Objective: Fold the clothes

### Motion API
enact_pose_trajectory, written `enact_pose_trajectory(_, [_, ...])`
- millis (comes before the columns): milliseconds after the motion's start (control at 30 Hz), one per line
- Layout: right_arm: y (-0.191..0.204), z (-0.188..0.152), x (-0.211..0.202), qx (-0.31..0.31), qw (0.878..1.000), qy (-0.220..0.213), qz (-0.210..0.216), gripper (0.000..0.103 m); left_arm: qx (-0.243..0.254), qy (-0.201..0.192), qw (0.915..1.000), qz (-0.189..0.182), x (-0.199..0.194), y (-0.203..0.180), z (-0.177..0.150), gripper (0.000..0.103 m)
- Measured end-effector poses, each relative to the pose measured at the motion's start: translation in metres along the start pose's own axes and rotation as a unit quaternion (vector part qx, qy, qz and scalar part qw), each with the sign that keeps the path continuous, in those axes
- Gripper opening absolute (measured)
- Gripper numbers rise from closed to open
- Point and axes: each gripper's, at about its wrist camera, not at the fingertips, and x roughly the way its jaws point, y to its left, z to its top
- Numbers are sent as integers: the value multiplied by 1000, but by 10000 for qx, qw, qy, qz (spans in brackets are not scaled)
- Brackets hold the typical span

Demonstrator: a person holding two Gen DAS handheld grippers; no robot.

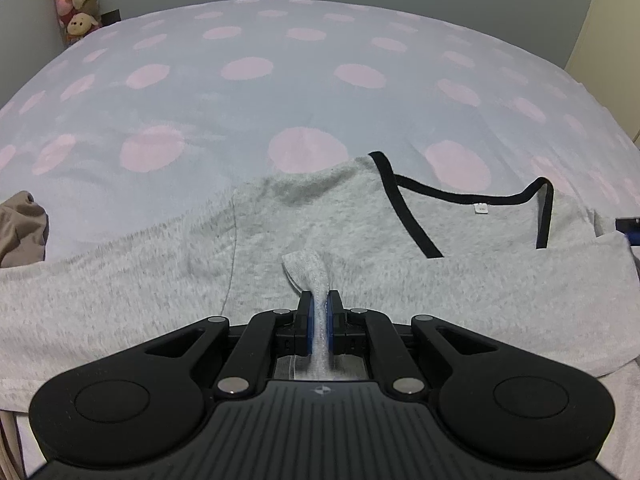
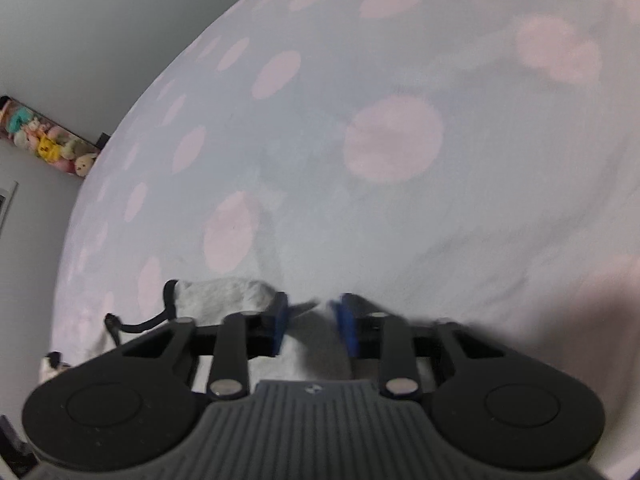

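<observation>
Left wrist view: the left gripper (image 1: 319,312) pinches a bunched strip of the grey shirt (image 1: 320,220), which lies across the lower half of the frame on the dotted bedspread (image 1: 248,68), its black-trimmed neckline (image 1: 472,196) right of centre. A brown garment (image 1: 22,228) sits at the left edge. The pinch is narrow, so a pull could slip the cloth free or drag the body into wrinkles.

Right wrist view: blurred. The right gripper (image 2: 312,320) shows grey cloth between its blue pads (image 2: 281,322); they probably grip it, though a gap appears. A weak hold would drop this edge mid-fold.
</observation>
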Motion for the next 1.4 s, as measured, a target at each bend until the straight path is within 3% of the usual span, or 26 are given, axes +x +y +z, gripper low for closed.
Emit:
enact_pose_trajectory(133, [4, -6, -12, -160, 9993, -329, -91, 4, 2, -105, 9999, -54, -6, -3, 0, 4])
enact_pose_trajectory(233, [12, -5, -30, -553, 9942, -785, -485, 3, 117, -177, 9995, -252, -12, -11, 1, 4])
enact_pose_trajectory(467, [13, -6, -5, -1088, 9825, -728, -1322, 3, 253, -85, 9996, -120, 1, -23, 3, 4])
enact_pose_trajectory(567, [12, -8, -5, -1186, 9821, -751, -1254, 4, 280, -80, 9995, -92, 5, -22, 4, 4])
enact_pose_trajectory(767, [4, -25, -52, -1007, 9824, -1216, -1001, 25, 184, -210, 9994, -203, -2, -19, 2, 5])
enact_pose_trajectory(1067, [-6, -138, -93, -404, 9881, -1355, -601, 25, 186, -466, 9983, -294, -26, -24, 11, 5])
enact_pose_trajectory(1200, [2, -174, -92, -687, 9873, -1191, -798, 25, 270, -596, 9973, -333, -39, -30, 20, 5])
enact_pose_trajectory(1300, [10, -184, -83, -987, 9860, -1107, -758, 25, 258, -712, 9964, -391, -51, -35, 28, 5])
enact_pose_trajectory(1400, [18, -183, -77, -1134, 9818, -1296, -796, 27, 197, -942, 9936, -596, -73, -40, 41, 5])
